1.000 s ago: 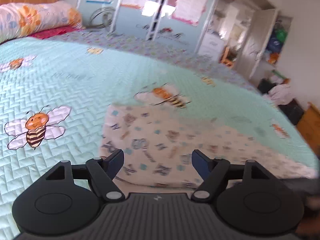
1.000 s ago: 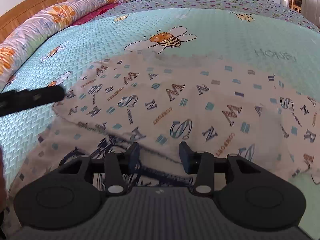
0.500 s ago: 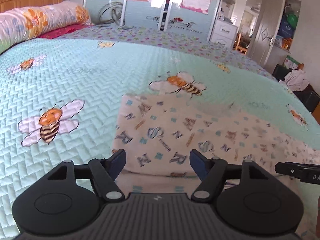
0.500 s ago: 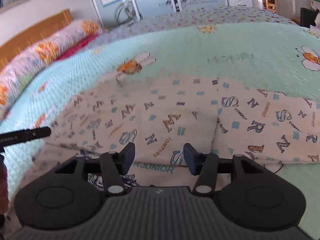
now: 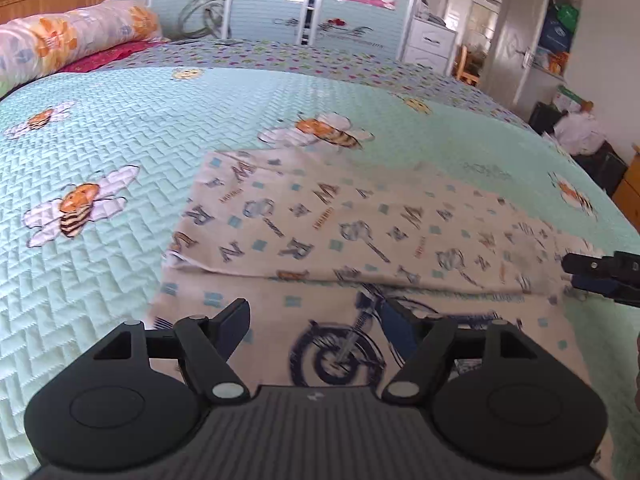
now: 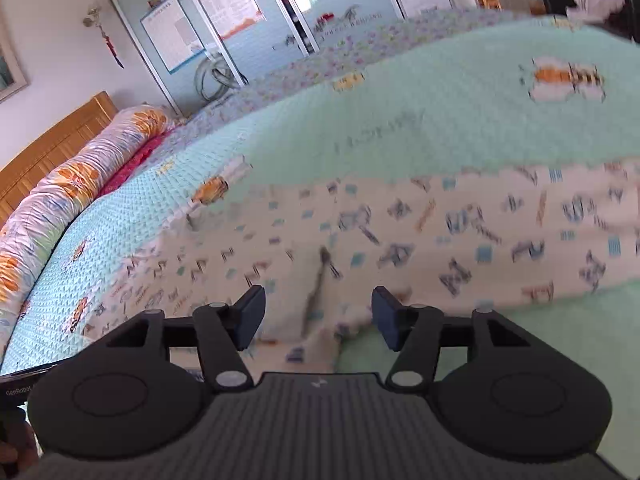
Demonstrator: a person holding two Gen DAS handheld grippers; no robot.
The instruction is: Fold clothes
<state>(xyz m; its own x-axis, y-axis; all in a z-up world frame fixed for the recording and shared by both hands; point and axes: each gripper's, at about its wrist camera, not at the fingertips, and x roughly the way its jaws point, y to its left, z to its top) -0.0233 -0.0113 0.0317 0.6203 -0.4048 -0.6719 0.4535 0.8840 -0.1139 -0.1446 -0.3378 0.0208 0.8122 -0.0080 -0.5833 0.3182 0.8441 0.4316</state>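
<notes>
While both grippers hang over the bed, the garment [image 5: 360,232] lies flat on the quilt [image 5: 120,128], near its front edge. Cloth is cream, printed all over with scattered capital letters (W, N, R, S, Z legible), small blue squares and short orange words too small to read. Upper layer is folded over, its fold edge running straight across; below it the under layer shows a dark blue motorcycle print [image 5: 352,340].

Quilt: pale mint, stitched in a zigzag herringbone, with appliqué bees [image 5: 80,204]. Faint stitched lettering on it in the right wrist view, blurred, unreadable. Floral bolster [image 6: 60,200] lies against a wooden headboard [image 6: 52,140]. Wardrobe doors [image 5: 280,8] carry posters; text not legible.

Left gripper [image 5: 320,332]: jaws wide apart, nothing pinched, motorcycle print visible between them. Right gripper [image 6: 318,316]: jaws opening, cloth edge lies below and between them, pads not pressing on it. Its black tip also shows at the right edge of the left wrist view. White "GenRobot" marking at the lower left of the right wrist view.
</notes>
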